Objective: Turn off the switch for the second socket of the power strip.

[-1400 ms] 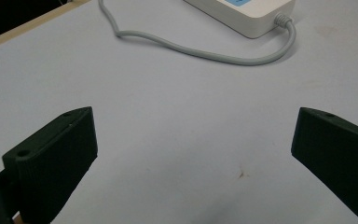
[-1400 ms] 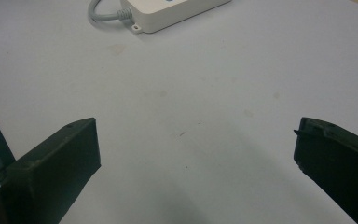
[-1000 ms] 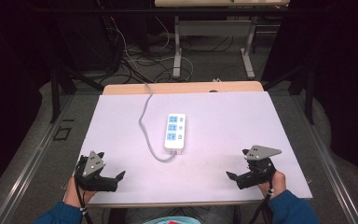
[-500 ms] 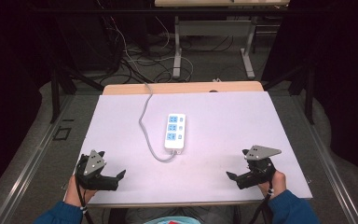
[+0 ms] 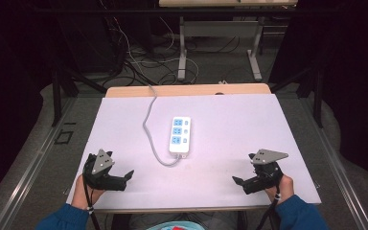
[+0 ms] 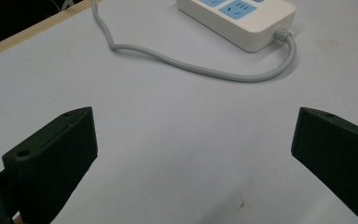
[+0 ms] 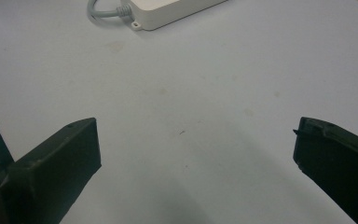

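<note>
Your left gripper (image 5: 124,178) sits at the table's (image 5: 230,120) near-left corner, jaws spread wide apart w/ nothing between them. Your right gripper (image 5: 238,182) is at the near-right corner, jaws likewise wide apart & empty. The white power strip (image 5: 180,134) lies flat mid-table between both grippers, well apart from each (blue sockets up). Its grey cord (image 5: 149,129) loops from the near end, then runs to the far edge.

Power strip (image 5: 180,135) – glossy white plastic; table (image 5: 230,124) – matt, smooth
</note>
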Demonstrator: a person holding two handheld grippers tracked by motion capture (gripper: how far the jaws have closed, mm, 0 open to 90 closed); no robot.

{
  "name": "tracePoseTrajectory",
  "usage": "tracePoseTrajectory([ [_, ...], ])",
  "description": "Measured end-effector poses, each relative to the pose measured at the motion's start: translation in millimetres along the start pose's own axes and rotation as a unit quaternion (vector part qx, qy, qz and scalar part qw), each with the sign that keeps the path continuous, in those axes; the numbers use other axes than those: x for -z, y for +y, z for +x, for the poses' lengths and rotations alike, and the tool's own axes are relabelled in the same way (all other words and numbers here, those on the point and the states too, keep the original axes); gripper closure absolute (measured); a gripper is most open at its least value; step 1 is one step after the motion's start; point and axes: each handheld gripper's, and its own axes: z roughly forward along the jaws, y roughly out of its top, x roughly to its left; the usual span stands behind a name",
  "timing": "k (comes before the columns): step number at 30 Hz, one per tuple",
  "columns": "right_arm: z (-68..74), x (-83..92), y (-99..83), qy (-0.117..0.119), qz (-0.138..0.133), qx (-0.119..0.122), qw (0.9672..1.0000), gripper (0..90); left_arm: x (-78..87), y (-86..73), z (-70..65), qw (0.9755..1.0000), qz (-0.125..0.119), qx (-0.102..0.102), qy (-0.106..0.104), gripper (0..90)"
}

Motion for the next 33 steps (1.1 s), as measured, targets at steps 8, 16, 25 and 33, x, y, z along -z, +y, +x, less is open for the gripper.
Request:
tracePoseTrajectory([
  [8, -0.2, -0.4, 0.0, -0.001, 0.0, 0.003, 1.0, 0.2, -7.7, 8.5, -2.0, 1.0, -0.008, 0.004, -0.004, 0.4],
  [16, 0.1, -0.8, 0.1, -0.003, -0.001, 0.005, 1.0, 0.2, -16.4, 17.9, -4.2, 0.9999, -0.015, -0.004, -0.005, 0.4],
  [25, 0.7, -0.8, -0.2, -0.001, 0.001, 0.002, 1.0, 0.3, -28.7, 30.0, -6.6, 0.9997, -0.022, -0.013, -0.005, 0.4],
  [33, 0.1, -0.6, -0.4, -0.001, 0.002, 0.004, 1.0, 0.3, -39.1, 38.9, -7.3, 0.9995, -0.025, -0.015, -0.01, 0.4],
])
